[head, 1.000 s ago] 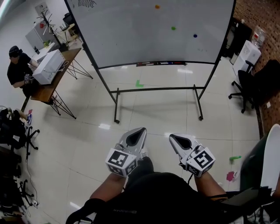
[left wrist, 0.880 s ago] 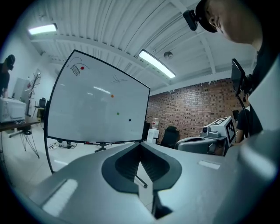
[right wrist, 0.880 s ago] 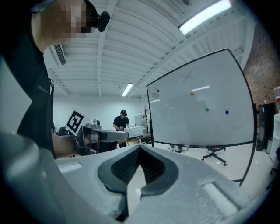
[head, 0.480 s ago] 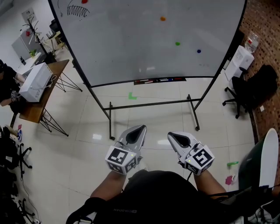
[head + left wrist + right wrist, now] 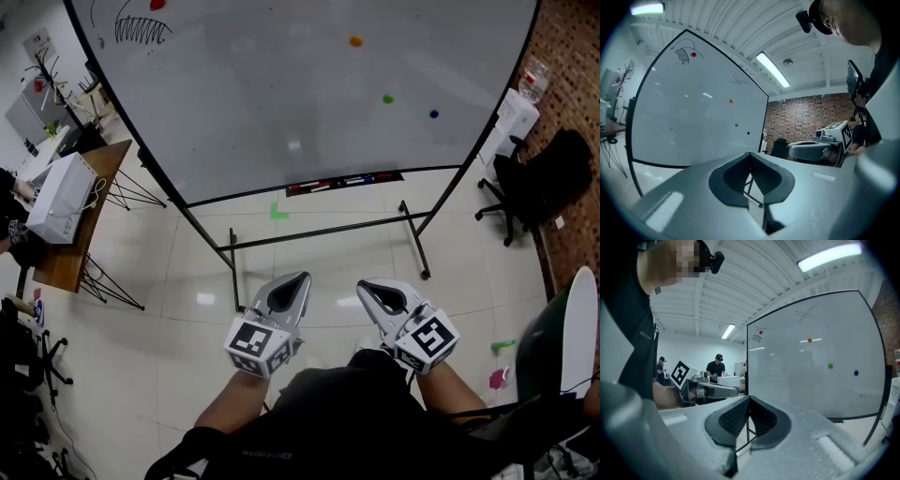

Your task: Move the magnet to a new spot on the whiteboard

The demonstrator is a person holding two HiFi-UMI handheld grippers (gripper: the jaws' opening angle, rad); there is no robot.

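The whiteboard [image 5: 281,94] stands on a wheeled frame ahead of me. Small round magnets stick to it: red [image 5: 157,4], orange [image 5: 355,41], green [image 5: 388,98] and blue [image 5: 433,113]. My left gripper [image 5: 298,281] and right gripper [image 5: 364,287] are held low by my waist, side by side, far short of the board. Both are shut with nothing between the jaws. The left gripper view shows the orange magnet [image 5: 731,100] and green magnet [image 5: 736,124] beyond the left gripper [image 5: 750,155]. In the right gripper view the orange magnet [image 5: 809,340], green magnet [image 5: 830,365] and blue magnet [image 5: 856,373] lie past the right gripper [image 5: 749,400].
The board's frame bar and legs [image 5: 319,230] cross the tiled floor in front of me, with a pen tray [image 5: 342,181] under the board. A wooden desk with a white bag [image 5: 61,202] is at left. Office chairs [image 5: 534,178] and a brick wall are at right.
The whiteboard has come nearer and fills more of the head view. Both grippers stay shut and low in front of me, in about the same place.
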